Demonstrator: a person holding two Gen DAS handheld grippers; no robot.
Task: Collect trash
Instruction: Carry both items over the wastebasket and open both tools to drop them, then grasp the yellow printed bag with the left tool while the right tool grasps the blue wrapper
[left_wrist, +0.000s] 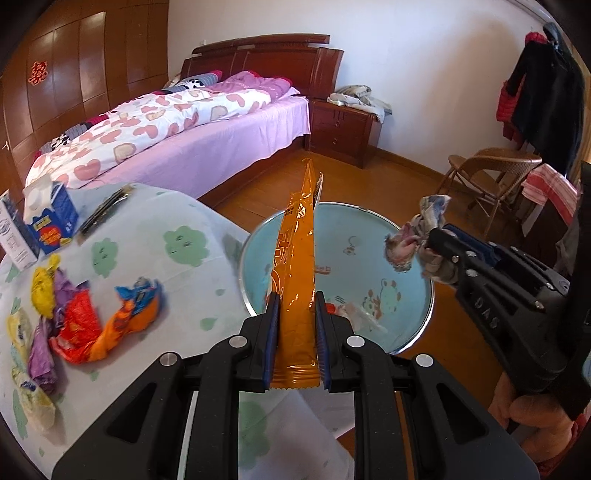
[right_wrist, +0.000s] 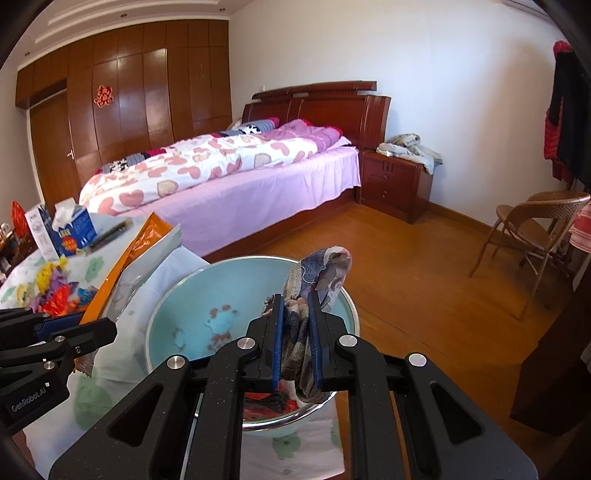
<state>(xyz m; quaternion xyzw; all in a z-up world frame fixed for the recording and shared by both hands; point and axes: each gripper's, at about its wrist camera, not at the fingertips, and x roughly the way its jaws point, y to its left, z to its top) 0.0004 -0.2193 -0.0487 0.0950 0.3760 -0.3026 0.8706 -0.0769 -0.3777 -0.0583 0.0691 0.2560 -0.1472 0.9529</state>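
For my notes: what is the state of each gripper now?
Left gripper: closed on the orange wrapper.
Right gripper: closed on the cloth scrap.

**What I can read from here**

On the side of my left gripper (right_wrist: 40, 354), seen from my right wrist, white letters spell "GenRobot.AI". On the side of my right gripper (left_wrist: 436, 247), seen from my left wrist, raised letters read "DAS". Far left, the wardrobe door (right_wrist: 125, 99) carries a red double-happiness sign (right_wrist: 103, 95). Print on the orange wrapper (left_wrist: 295, 266) and the blue carton (left_wrist: 55, 225) is too blurred to read.
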